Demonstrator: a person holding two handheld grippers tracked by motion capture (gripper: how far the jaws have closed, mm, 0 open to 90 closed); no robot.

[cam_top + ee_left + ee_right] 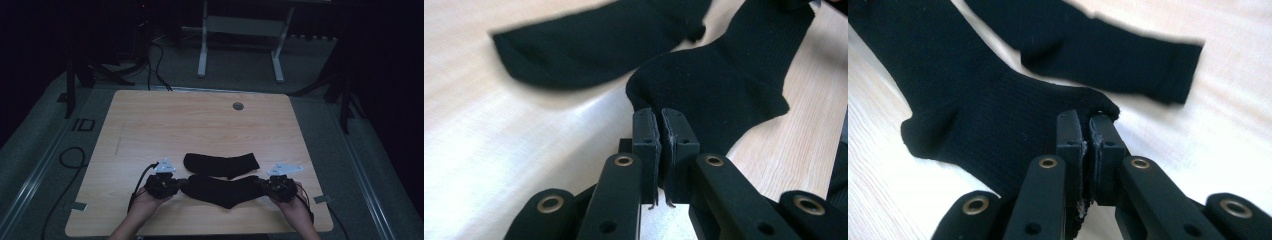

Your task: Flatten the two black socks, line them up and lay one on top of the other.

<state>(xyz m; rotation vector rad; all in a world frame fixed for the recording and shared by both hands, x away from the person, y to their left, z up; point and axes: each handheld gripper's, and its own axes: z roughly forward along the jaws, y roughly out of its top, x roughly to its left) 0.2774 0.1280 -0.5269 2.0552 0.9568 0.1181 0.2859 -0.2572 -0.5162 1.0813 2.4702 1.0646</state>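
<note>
Left gripper and right gripper — fingers clamped on near sock ends, hands level, far sock just beyond

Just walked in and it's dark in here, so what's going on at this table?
A person holds a tool in each hand at a wooden table. The left tool and the right tool are each shut on one end of the nearer black sock, stretched between them. A second black sock lies flat just beyond it.

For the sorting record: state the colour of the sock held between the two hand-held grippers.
Plain black sock, clearest in the right gripper view.
</note>
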